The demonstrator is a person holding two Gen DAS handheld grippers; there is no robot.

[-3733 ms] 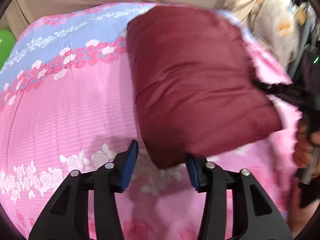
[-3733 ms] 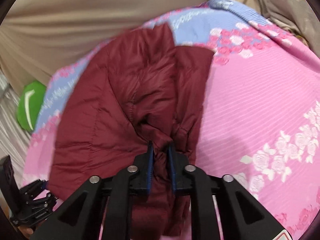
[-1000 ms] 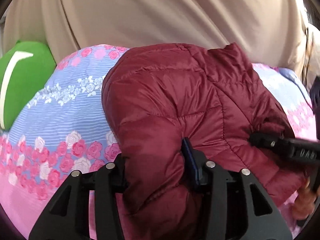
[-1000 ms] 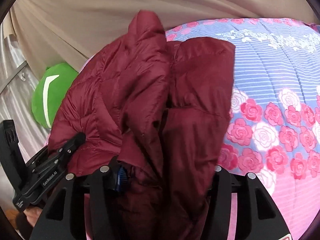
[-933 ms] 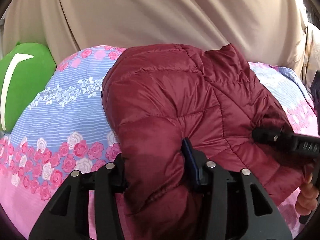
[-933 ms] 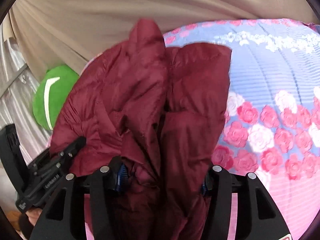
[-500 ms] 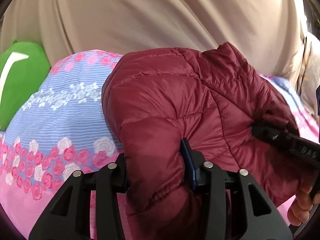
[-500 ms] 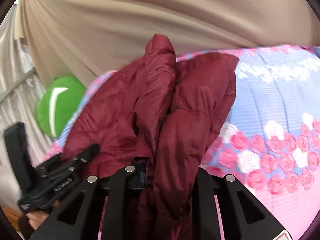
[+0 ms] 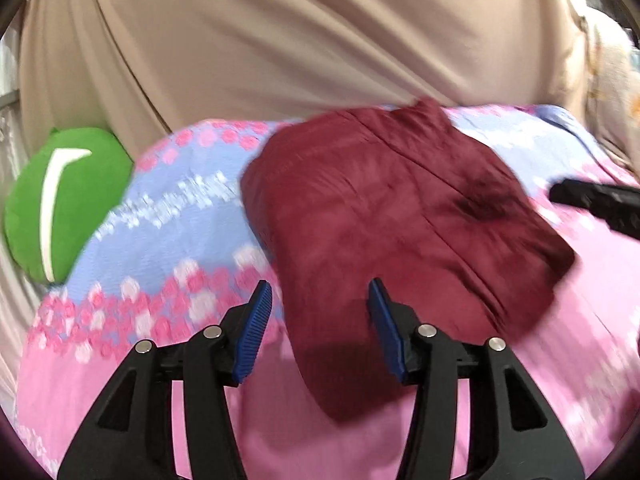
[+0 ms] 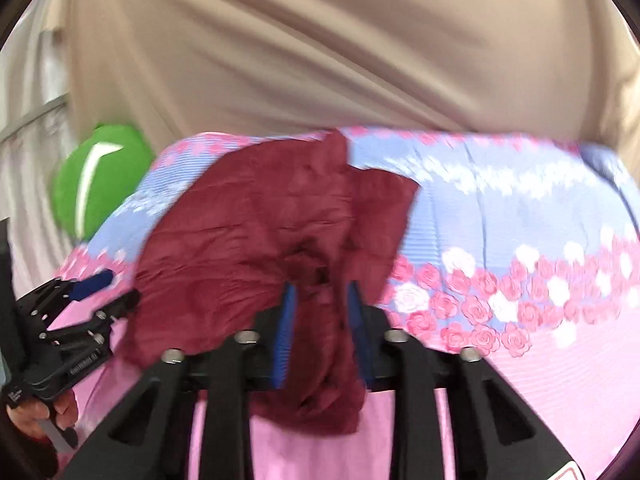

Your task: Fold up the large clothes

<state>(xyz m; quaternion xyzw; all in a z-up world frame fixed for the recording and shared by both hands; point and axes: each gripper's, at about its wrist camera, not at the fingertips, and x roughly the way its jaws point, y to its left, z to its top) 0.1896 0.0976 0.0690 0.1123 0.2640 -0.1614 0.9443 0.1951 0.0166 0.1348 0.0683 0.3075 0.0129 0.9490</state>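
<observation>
A maroon puffer jacket point(image 9: 392, 216) lies folded into a thick bundle on the pink and blue floral bedspread point(image 9: 168, 216). My left gripper point(image 9: 320, 320) sits at the bundle's near corner. Its jaws are opening, with the corner lying between the blue pads point(image 9: 256, 320) untouched. In the right wrist view the jacket point(image 10: 248, 240) bunches toward my right gripper point(image 10: 320, 320), whose jaws are closing and pinch a hanging fold of it. The right gripper point(image 9: 596, 204) shows as a black bar at the left view's right edge. The left gripper point(image 10: 112, 290) stands at the jacket's left edge.
A green cushion point(image 9: 60, 204) lies off the bed's far left corner. A beige curtain point(image 9: 320, 40) hangs close behind the bed. A person's hand point(image 10: 40, 416) grips the left tool's handle. The floral bedspread point(image 10: 520, 240) stretches to the right of the jacket.
My left gripper let go of the jacket and drew back, its pads now apart. The right gripper closed onto a fold and rose. The jacket lies flatter on the bed.
</observation>
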